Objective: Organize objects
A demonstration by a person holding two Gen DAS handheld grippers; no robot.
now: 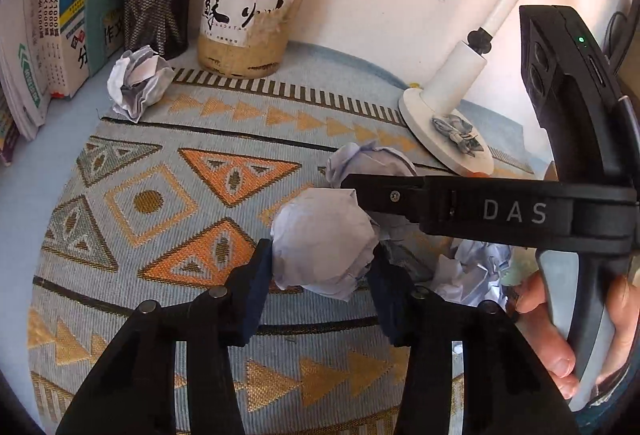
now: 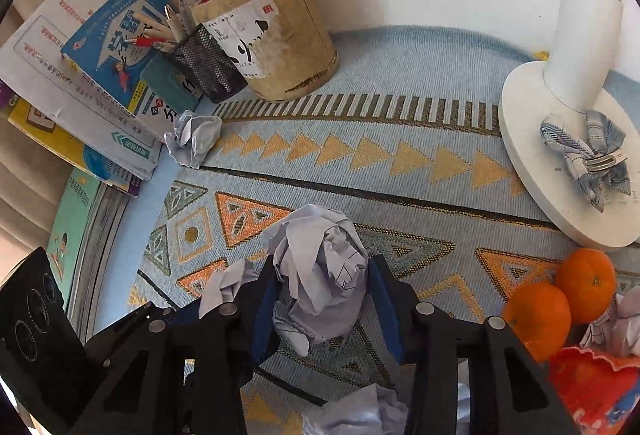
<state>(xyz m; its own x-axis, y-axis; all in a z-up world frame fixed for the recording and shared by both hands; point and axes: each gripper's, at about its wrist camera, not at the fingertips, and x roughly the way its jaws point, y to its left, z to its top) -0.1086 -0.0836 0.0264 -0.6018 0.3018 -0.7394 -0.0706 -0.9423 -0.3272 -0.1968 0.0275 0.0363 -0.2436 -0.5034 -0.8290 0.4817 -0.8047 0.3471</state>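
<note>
Several crumpled paper balls lie on a patterned woven mat (image 1: 168, 203). My left gripper (image 1: 320, 255) is shut on one pale ball (image 1: 324, 235), its dark pads pressing both sides just above the mat. My right gripper (image 2: 324, 267) is shut on another ball (image 2: 320, 299) between its blue pads. In the left wrist view the right gripper's black body (image 1: 512, 211) crosses from the right, held by a hand (image 1: 552, 335). More balls: one by the books (image 1: 136, 83) (image 2: 196, 139), one near the hand (image 1: 476, 271), one at the bottom edge (image 2: 360, 411).
At the back stand a mesh pen cup (image 1: 156, 15) and a tan round pen holder (image 1: 252, 15), with stacked books (image 1: 44, 35) on the left. A white lamp base (image 2: 532, 139) bears a cloth hair clip (image 2: 588, 155). Two oranges (image 2: 560, 299) and a red cloth (image 2: 592, 387) lie at right.
</note>
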